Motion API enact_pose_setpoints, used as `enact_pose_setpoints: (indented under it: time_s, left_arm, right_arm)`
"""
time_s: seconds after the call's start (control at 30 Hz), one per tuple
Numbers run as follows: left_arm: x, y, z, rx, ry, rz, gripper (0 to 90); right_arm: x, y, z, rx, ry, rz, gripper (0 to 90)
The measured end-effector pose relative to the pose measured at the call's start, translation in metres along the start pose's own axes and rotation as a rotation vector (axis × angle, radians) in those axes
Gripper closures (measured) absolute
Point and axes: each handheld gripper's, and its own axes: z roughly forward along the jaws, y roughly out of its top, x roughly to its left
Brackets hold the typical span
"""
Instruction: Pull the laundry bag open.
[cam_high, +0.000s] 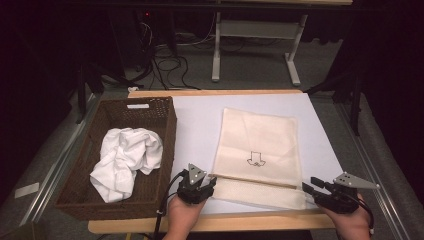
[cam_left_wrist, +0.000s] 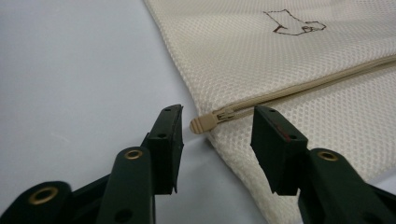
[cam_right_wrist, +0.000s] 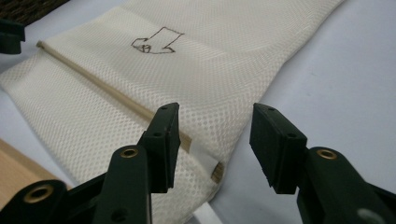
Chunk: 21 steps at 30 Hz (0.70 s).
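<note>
Jaws parted, two grippers, one mesh bag (cam_high: 257, 150)

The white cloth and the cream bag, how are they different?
The white cloth is crumpled in a heap; the cream bag lies flat. The white cloth sits inside the basket; the cream bag rests on the white sheet. The cream bag has a zipper and a drawing; the white cloth looks plain. Both are pale fabric.

Dim room past my table; grey carpet floor (cam_high: 250, 75); white-legged desk frame (cam_high: 256, 31) behind; cables (cam_high: 167, 62) tangled under dark equipment.
</note>
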Motion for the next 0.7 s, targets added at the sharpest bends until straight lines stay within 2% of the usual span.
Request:
enact_pose_setpoints:
  time_s: [0.13,0.2,0.3,0.43,0.63,0.7]
  left_arm:
    - [-0.005,0.0,-0.001,-0.025,0.008,0.021,47.2]
    - [-0.006,0.0,-0.002,-0.032,0.009,0.016,45.2]
    - [-0.006,-0.002,-0.004,-0.032,0.014,0.019,44.1]
    - [-0.004,-0.005,-0.008,-0.034,0.019,0.012,43.5]
    - [0.0,-0.013,-0.015,-0.022,0.032,-0.007,43.4]
    - [-0.001,-0.015,-0.015,-0.01,0.02,-0.013,43.3]
  right_arm:
    - [-0.006,0.004,0.006,-0.004,-0.02,0.007,52.3]
    - [-0.008,0.006,0.009,-0.008,-0.022,0.012,52.2]
    - [-0.018,0.016,0.027,0.003,-0.046,0.017,50.8]
    - [-0.026,0.021,0.047,0.048,-0.068,0.027,50.6]
    - [-0.037,0.028,0.066,0.074,-0.075,0.062,51.0]
    - [-0.036,0.03,0.07,0.077,-0.08,0.053,51.4]
